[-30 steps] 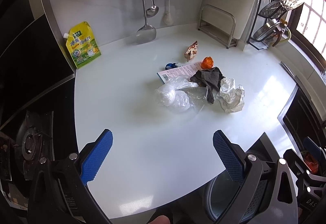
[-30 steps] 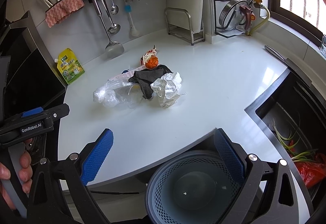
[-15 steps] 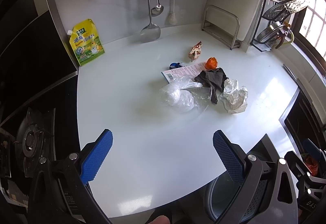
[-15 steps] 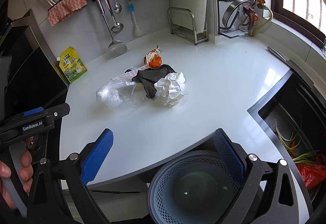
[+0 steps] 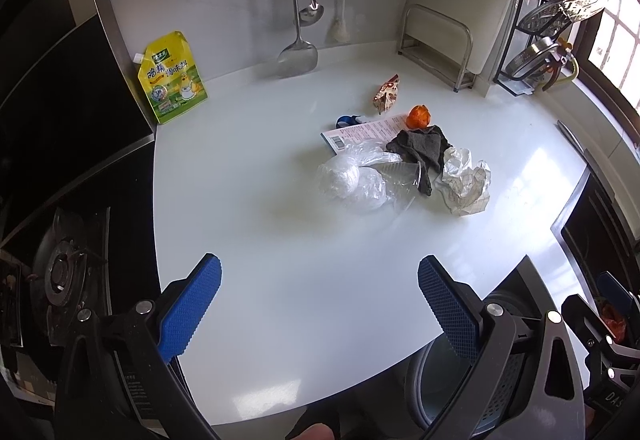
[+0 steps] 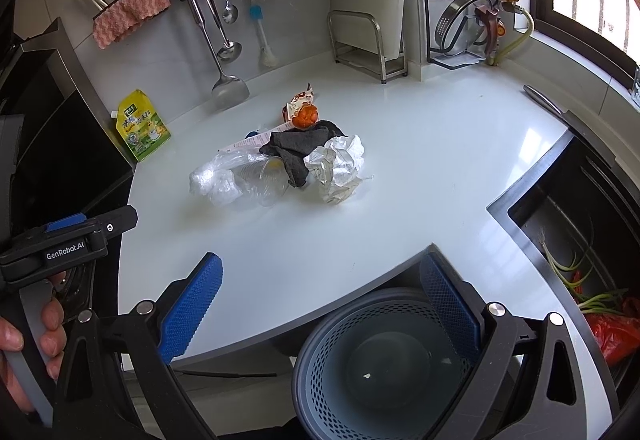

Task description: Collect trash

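White countertop (image 5: 280, 240) carried a cluster of trash near its middle: crumpled paper (image 5: 466, 182), a dark rag (image 5: 420, 148) and a plastic bag (image 5: 352, 182). Both the left gripper (image 5: 320, 308) and right gripper (image 6: 320, 304) hovered spread wide, holding nothing, above a mesh bin (image 6: 384, 372) below the counter edge.

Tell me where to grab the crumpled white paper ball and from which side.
Pinch the crumpled white paper ball across its raised folds, coming from above on its right, sink-facing side. That flank is bare counter; the dark cloth touches its left edge. The open right claw is probably better placed.
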Available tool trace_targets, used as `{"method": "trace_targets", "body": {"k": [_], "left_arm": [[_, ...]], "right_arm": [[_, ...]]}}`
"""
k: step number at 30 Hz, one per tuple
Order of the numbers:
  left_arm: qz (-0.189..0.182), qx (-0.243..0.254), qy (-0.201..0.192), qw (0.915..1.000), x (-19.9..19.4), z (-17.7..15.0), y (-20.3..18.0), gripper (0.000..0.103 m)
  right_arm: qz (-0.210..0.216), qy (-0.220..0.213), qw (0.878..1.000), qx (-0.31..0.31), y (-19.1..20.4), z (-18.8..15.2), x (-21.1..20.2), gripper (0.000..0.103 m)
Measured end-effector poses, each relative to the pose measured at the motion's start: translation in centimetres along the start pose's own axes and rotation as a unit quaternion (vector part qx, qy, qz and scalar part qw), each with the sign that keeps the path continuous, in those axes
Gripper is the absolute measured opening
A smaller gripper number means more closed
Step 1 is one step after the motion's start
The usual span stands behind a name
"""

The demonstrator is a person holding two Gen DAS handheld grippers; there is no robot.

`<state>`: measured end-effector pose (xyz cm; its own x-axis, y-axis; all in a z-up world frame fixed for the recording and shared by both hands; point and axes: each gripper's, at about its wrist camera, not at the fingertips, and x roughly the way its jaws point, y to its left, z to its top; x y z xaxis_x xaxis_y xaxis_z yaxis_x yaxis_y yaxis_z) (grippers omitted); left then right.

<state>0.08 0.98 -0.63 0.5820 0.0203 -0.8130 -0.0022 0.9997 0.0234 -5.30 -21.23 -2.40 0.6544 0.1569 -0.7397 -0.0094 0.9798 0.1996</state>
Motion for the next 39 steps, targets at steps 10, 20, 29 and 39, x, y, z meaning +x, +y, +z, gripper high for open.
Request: {"method": "trace_targets", "body": {"k": [10, 20, 29, 39], "left_arm": [[-0.003, 0.0, 0.001, 1.0, 0.0, -0.2, 0.1, 0.097], [-0.004, 0.005, 0.002, 1.0, 0.0, -0.4, -0.4, 0.097], [-0.002, 0.006, 0.003, 1.0, 0.1, -0.3, -0.4, 0.097], [0.0, 0.001, 0.013, 0.9999, 0.9, -0.2, 0.6, 0.097]], "right_arm": [[-0.006, 0.002, 1.0, -0.001, 0.2, -0.4, -0.2, 0.094], [-0.007, 0.003, 1.0, 0.005, 0.0, -0.7, -0.4, 0.094], [-0.005, 0.005, 1.0, 0.008, 0.0, -0.6, 0.0, 0.094], [-0.002, 0.017, 1.0, 0.007, 0.3, -0.4, 1.1, 0.094]]}}
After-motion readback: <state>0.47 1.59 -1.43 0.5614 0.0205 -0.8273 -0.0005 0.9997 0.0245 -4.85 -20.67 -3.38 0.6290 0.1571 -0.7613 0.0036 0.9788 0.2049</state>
